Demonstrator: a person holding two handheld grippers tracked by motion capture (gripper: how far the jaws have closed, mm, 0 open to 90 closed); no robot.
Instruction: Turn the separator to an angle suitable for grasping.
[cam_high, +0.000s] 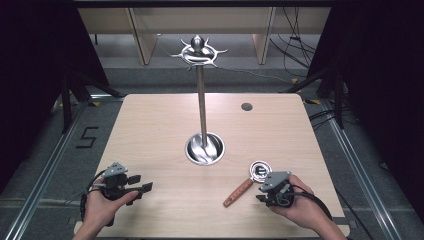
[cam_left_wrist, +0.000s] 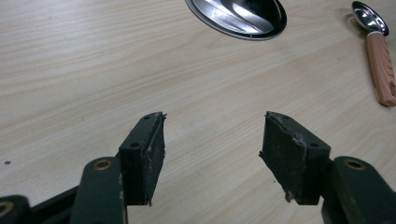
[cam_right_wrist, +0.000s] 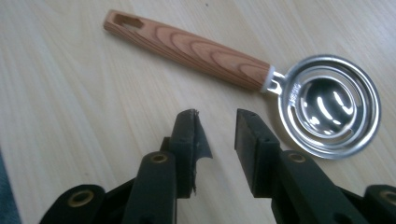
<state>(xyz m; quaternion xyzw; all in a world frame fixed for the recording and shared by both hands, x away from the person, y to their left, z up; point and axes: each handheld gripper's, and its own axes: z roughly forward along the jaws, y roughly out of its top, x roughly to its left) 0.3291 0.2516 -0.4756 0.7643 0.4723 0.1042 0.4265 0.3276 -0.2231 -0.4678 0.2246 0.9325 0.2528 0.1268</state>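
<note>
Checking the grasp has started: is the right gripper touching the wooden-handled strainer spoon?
Apart. In the right gripper view, bare table shows between the open right gripper and the strainer spoon, which lies flat beyond the jaw tips with nothing between them.

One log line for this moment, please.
right gripper open, beside egg separator, not touching | left gripper open, empty | stand untouched

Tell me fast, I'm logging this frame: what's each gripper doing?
Left gripper: open, holding nothing.
Right gripper: open, empty, just short of the egg separator.
</note>
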